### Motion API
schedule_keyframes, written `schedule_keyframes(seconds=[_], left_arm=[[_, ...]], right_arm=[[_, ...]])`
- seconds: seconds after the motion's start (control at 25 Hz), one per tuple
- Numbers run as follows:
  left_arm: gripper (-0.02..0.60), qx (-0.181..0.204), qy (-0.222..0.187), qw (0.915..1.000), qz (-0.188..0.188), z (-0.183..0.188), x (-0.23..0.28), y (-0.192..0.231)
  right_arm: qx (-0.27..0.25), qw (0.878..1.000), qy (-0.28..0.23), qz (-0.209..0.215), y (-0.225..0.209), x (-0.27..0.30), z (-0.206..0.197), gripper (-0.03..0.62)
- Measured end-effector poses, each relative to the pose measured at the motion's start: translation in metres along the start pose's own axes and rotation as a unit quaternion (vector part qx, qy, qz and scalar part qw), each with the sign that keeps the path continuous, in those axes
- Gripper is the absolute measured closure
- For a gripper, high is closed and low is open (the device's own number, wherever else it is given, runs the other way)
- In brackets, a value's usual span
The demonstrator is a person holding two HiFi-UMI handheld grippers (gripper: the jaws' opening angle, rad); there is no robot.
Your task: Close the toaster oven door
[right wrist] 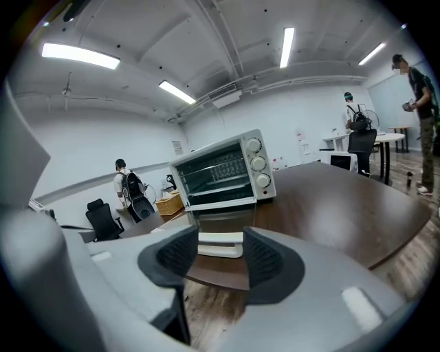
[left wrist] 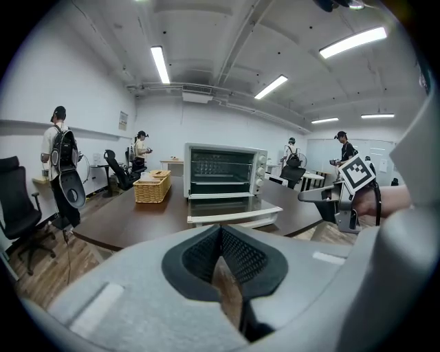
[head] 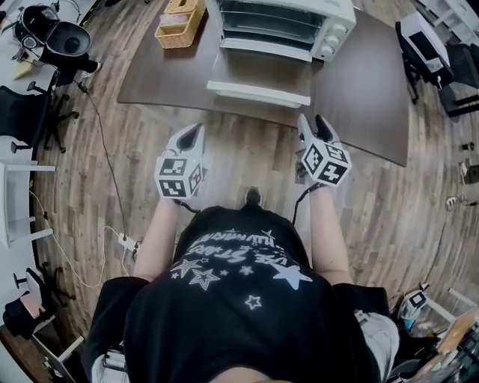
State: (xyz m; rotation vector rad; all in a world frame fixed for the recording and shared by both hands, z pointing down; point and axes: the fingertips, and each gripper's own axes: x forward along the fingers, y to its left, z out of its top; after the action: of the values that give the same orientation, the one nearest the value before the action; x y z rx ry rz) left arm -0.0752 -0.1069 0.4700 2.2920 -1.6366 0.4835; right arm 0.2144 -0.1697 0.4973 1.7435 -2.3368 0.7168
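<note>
The toaster oven (head: 288, 22) is sitting at the table's (head: 359, 82) far edge. Its door (head: 258, 78) is lying open and flat, reaching toward the near edge. A wicker basket (head: 179, 24) is resting near the far left corner. Both tools are hovering just off the near edge, over the wooden floor (head: 247, 161). The left tool (head: 196, 129) is showing its jaws pressed together on nothing, while the right tool (head: 314, 123) is showing its jaws spread wide and empty.

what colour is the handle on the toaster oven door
The handle is plain white, with no pattern. The head view shows it best.
</note>
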Motion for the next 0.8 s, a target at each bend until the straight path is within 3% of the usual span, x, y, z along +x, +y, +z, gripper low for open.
schedule_keyframes(seconds=[0.48,0.8], left_arm=[[0.571,-0.003,0.027,0.9992,0.03,-0.01,0.014,0.0],[0.571,-0.007,0.034,0.9991,0.024,-0.012,0.033,0.015]], right_arm=[[0.007,0.998,0.05,0.026,-0.005,0.029,-0.032,0.387],[0.002,0.998,0.068,-0.007,-0.009,0.058,-0.04,0.388]])
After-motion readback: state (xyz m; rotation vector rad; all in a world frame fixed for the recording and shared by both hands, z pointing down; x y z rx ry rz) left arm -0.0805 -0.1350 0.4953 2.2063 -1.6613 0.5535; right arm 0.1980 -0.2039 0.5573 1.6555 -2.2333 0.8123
